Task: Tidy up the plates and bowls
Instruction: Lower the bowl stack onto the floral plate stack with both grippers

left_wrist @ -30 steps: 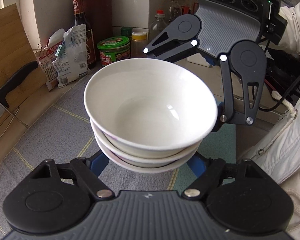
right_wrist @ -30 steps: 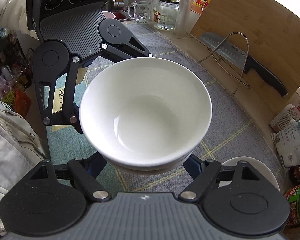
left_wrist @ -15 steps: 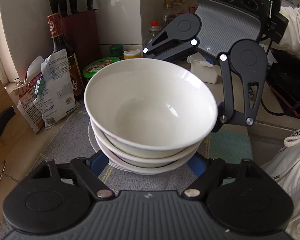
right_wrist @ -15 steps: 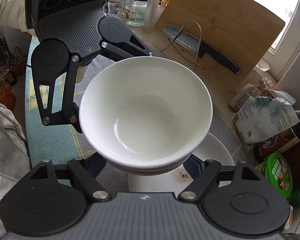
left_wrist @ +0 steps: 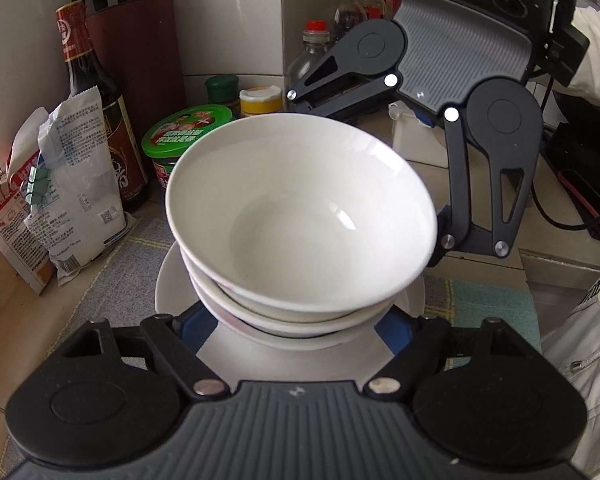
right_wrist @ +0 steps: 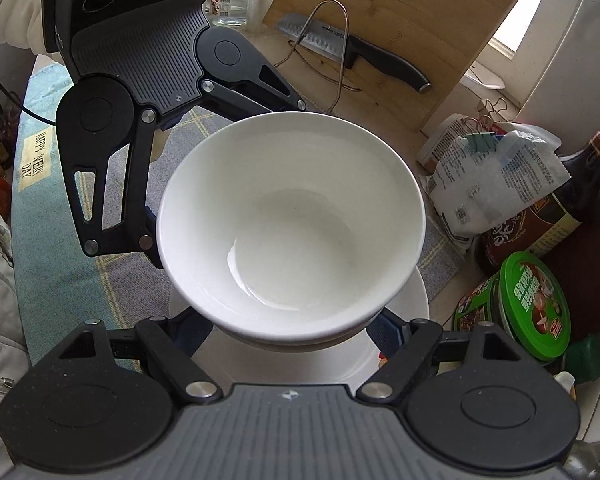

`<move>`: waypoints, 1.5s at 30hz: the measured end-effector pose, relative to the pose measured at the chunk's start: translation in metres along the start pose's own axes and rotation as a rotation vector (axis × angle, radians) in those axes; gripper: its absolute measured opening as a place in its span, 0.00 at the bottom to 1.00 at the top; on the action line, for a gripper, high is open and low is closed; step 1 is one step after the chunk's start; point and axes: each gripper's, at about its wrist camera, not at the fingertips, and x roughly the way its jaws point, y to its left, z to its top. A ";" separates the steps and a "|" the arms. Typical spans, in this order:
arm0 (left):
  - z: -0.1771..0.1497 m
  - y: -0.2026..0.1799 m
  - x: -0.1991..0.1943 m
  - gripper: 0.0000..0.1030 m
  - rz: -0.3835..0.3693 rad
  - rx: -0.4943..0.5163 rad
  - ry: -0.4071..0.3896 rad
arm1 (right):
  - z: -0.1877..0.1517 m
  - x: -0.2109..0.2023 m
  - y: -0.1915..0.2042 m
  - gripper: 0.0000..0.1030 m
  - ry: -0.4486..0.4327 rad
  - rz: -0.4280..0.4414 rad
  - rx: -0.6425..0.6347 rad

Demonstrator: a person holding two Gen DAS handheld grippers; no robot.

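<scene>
A stack of white bowls point(left_wrist: 300, 216) sits between the two grippers, which face each other from opposite sides. The left gripper point(left_wrist: 296, 326) has its blue fingers point(left_wrist: 192, 326) spread wide around the lower part of the stack, and the right gripper point(right_wrist: 290, 334) does the same from its own side; both seem to press on the lower bowls, although the contact points are hidden under the rims. Directly below the stack lies a white plate point(left_wrist: 172, 280) on a grey checked mat point(left_wrist: 112, 276) (I cannot tell if the bottom bowl touches the plate or hangs just above it). Near the plate stand a green-lidded tub point(left_wrist: 180, 136), a dark sauce bottle point(left_wrist: 96, 92) and a paper bag point(left_wrist: 76, 184). In the right wrist view, a knife point(right_wrist: 356, 52) rests against a wooden cutting board point(right_wrist: 412, 24) behind the bowls.
</scene>
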 end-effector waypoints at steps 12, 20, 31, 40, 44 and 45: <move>0.003 0.009 0.021 0.81 -0.004 -0.007 0.030 | -0.014 0.011 -0.013 0.84 0.019 0.015 0.025; 0.002 0.010 0.022 0.81 -0.005 -0.018 0.019 | -0.015 0.012 -0.018 0.84 0.015 0.022 0.051; -0.003 0.004 0.010 0.93 0.062 -0.038 -0.017 | -0.016 0.008 -0.016 1.00 -0.019 0.008 0.070; -0.016 -0.022 -0.024 0.98 0.284 -0.016 -0.109 | -0.018 -0.001 -0.006 1.00 -0.024 -0.038 0.108; -0.022 -0.036 -0.047 0.99 0.364 -0.052 -0.163 | -0.011 -0.011 0.011 1.00 -0.009 -0.127 0.152; -0.024 -0.039 -0.052 0.99 0.370 -0.065 -0.179 | -0.009 -0.015 0.017 1.00 -0.009 -0.157 0.166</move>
